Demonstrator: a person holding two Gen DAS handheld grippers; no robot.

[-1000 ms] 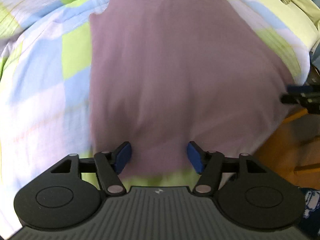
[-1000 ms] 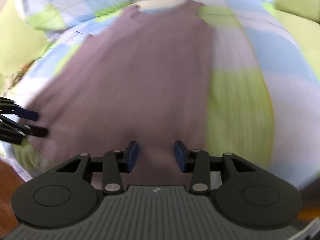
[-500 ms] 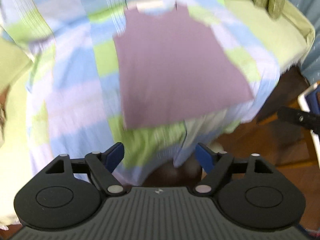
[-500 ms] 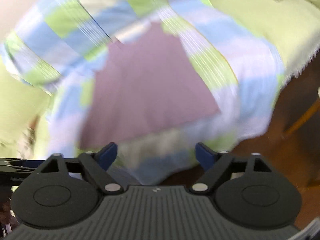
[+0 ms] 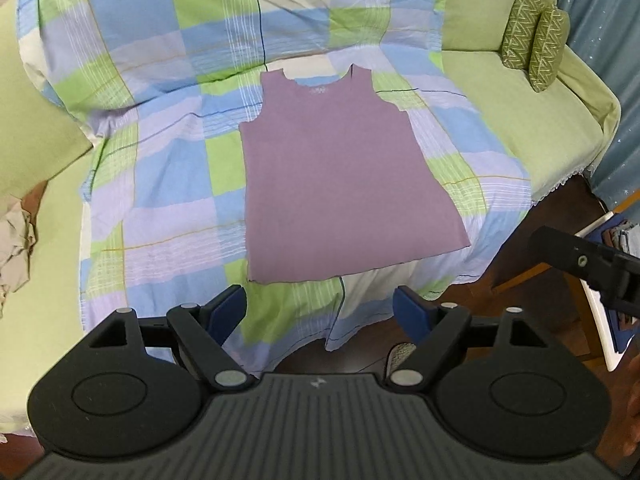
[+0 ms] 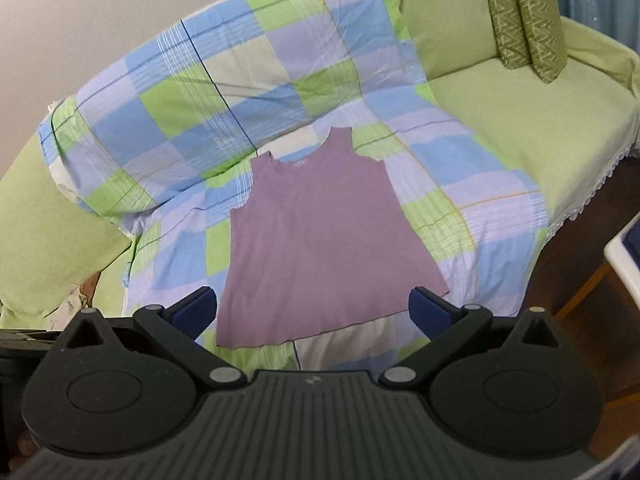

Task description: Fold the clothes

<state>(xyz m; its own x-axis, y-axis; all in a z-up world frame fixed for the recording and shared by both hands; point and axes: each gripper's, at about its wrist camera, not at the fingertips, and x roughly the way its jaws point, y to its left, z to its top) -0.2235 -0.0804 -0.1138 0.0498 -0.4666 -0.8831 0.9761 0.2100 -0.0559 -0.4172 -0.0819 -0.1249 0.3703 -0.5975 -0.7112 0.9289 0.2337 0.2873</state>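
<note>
While the left gripper (image 5: 320, 312) hangs with jaws spread and empty above the mauve tank top (image 5: 340, 176) lying flat on the checked sheet (image 5: 160, 184), the right gripper (image 6: 314, 314), its jaws just opened wide, holds nothing.

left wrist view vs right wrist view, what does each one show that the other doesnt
Only the left wrist view shows the other gripper's black body at the right edge and crumpled beige cloth at the left. Only the right wrist view shows the pale wall behind the sofa. Both show the purple tank top lying flat and unfolded on the checked sheet, two patterned cushions, and open jaws holding nothing.
</note>
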